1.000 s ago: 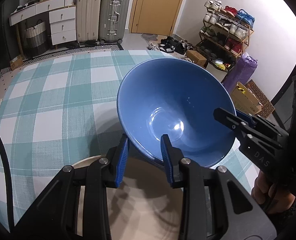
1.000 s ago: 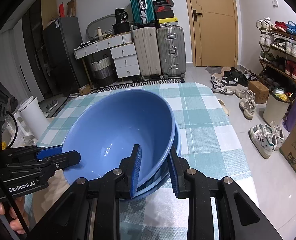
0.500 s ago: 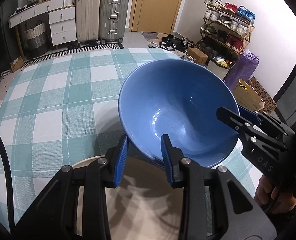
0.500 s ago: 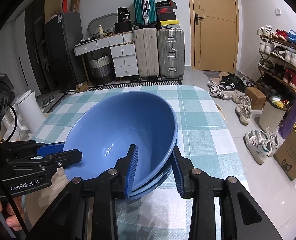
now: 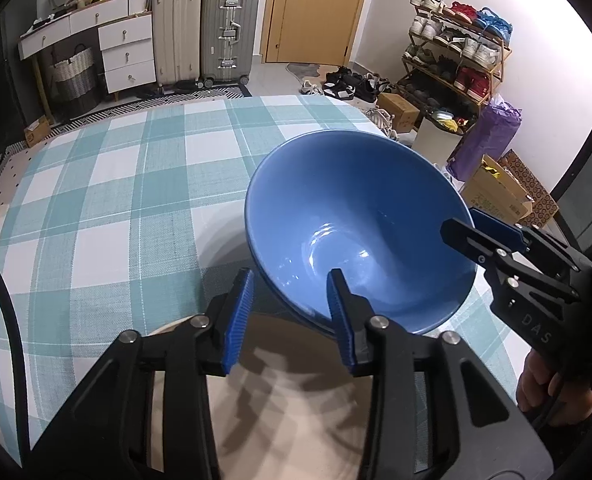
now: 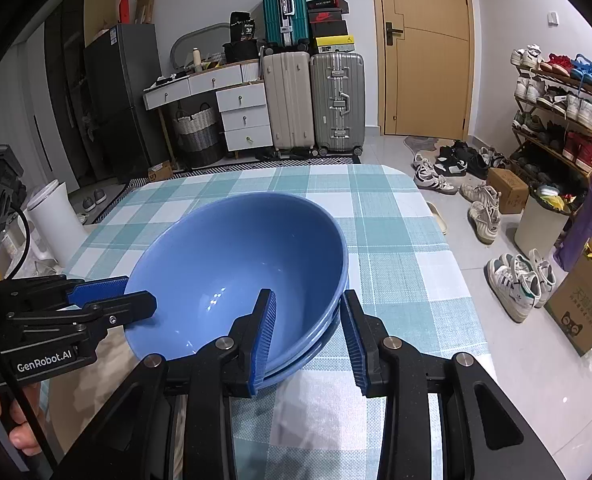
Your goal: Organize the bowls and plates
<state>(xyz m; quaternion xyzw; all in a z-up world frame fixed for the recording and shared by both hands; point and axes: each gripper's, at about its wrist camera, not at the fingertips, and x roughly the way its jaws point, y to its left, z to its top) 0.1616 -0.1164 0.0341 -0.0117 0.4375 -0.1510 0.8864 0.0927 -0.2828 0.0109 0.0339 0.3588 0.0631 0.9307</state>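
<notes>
Nesting of the blue bowls appears complete: the upper blue bowl (image 6: 236, 276) sits inside a second blue bowl (image 6: 327, 340), whose rim shows as a thin band just beneath it in the right wrist view. The stack rests on the checked tablecloth (image 5: 108, 200), toward the table's right side, tilted slightly toward the left gripper.

The left gripper (image 5: 292, 316) straddles the near rim of the stack with its fingers spread; the left pad sits clear of the outer wall and the right pad lies inside the bowl, so no pinch is applied. The right gripper (image 6: 309, 336) straddles the rim on the opposite side in the same manner, with a gap visible at the outer pad. Judged from this, both grippers have let go and the bowl stack stands unsupported.

A pale cream plate (image 5: 296, 400) lies directly below the left gripper, its far edge passing under or just beside the stack; contact cannot be confirmed. Only one plate is visible, partly hidden by the gripper body.

Remaining work, as a judgement: withdraw both grippers without dragging the rim, then place the bowl stack and plate in their final arrangement. No other tableware shows on the cloth.
</notes>
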